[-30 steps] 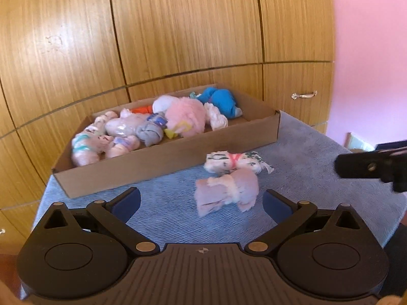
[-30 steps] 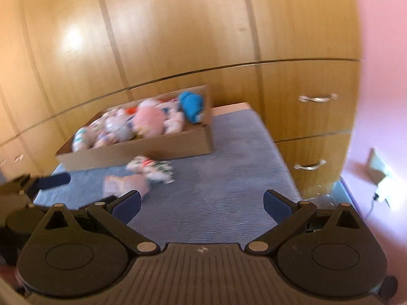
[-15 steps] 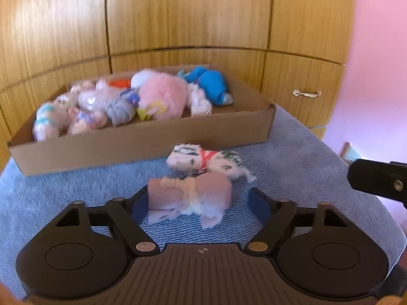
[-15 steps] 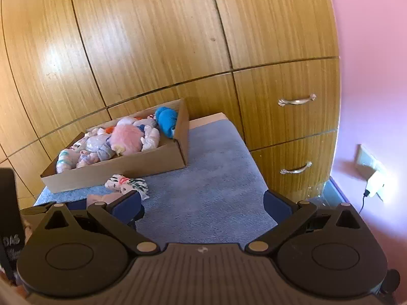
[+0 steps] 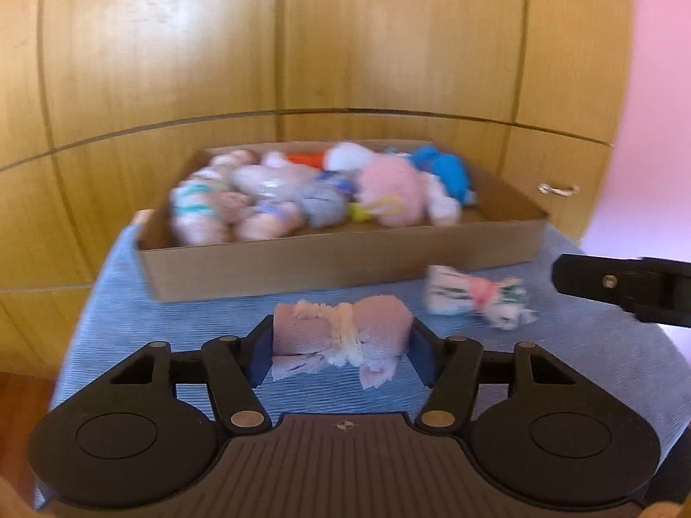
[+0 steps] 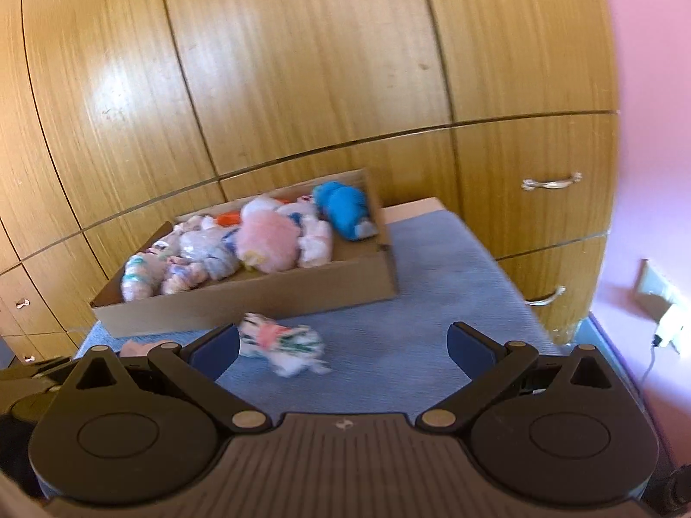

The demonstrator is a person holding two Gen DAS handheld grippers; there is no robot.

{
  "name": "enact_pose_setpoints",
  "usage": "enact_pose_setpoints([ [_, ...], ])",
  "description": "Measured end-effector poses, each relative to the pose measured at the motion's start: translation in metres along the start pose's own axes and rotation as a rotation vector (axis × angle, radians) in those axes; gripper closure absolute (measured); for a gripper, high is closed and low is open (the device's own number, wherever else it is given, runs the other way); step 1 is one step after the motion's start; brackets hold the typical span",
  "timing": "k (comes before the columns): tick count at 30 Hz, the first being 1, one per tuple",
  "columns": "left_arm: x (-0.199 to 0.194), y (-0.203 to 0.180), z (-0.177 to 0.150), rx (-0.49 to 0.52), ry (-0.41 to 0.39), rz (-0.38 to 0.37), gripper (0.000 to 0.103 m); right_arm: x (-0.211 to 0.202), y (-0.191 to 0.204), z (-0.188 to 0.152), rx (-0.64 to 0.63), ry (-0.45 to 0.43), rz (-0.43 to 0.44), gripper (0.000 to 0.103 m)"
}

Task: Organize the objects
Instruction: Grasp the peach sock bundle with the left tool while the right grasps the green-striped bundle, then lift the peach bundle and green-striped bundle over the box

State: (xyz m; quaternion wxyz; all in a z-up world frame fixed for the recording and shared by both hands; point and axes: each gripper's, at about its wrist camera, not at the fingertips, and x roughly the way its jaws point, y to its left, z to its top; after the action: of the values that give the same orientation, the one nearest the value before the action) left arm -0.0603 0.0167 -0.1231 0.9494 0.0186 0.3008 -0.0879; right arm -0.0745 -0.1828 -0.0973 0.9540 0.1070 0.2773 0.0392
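Note:
A pink cloth bundle (image 5: 302, 336) tied with pale yarn lies on the blue cloth between the fingers of my left gripper (image 5: 341, 345). Its jaws are closing and both pads touch the bundle's ends. A white bundle with green print and a pink tie (image 5: 470, 298) lies to its right, just before the cardboard box (image 5: 345, 259). In the right wrist view that white bundle (image 6: 280, 339) sits ahead of my open right gripper (image 6: 343, 345), near its left finger, untouched. The box (image 6: 259, 298) holds several pink, white and blue bundles.
The blue-covered surface (image 6: 432, 293) stands against wooden cabinet doors (image 6: 302, 64) with drawer handles (image 6: 550, 182) at the right. A pink wall (image 6: 648, 129) with a socket and cable (image 6: 660, 302) lies further right. The surface's right and near edges drop off.
My left gripper moved up to the pink bundle and narrowed its jaws from wide open onto the bundle's ends. My right gripper swung toward the white bundle, staying open.

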Motion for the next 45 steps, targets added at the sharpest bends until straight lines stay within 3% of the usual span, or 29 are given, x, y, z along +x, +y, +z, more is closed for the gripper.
enact_pose_setpoints([
  [3, -0.004, 0.025, 0.000, -0.015, -0.012, 0.027, 0.035, 0.015, 0.029, -0.003, -0.011, -0.003, -0.047, 0.001],
  [12, -0.002, 0.059, 0.000, -0.032, -0.006, 0.024, 0.035, 0.057, 0.072, -0.015, 0.050, 0.049, -0.288, 0.024],
  [15, 0.001, 0.063, 0.000, -0.039, 0.001, 0.012, 0.035, 0.065, 0.077, -0.016, 0.057, 0.074, -0.336, 0.034],
  [22, 0.006, 0.065, 0.001, -0.043, 0.016, -0.008, 0.035, 0.073, 0.088, -0.018, -0.004, 0.084, -0.380, 0.038],
  [26, 0.006, 0.064, 0.001, -0.028, 0.021, -0.020, 0.035, 0.064, 0.083, -0.019, -0.057, 0.083, -0.296, 0.040],
  [31, 0.005, 0.058, -0.001, 0.024, 0.029, -0.054, 0.035, 0.027, 0.053, -0.025, -0.232, 0.059, -0.063, 0.040],
  [37, 0.009, 0.047, -0.001, 0.089, 0.057, -0.078, 0.035, 0.006, 0.017, -0.030, -0.458, 0.097, 0.127, 0.040],
  [45, -0.006, 0.042, 0.024, 0.174, 0.087, -0.112, 0.035, -0.009, -0.015, -0.007, -0.513, 0.087, 0.243, 0.040],
])
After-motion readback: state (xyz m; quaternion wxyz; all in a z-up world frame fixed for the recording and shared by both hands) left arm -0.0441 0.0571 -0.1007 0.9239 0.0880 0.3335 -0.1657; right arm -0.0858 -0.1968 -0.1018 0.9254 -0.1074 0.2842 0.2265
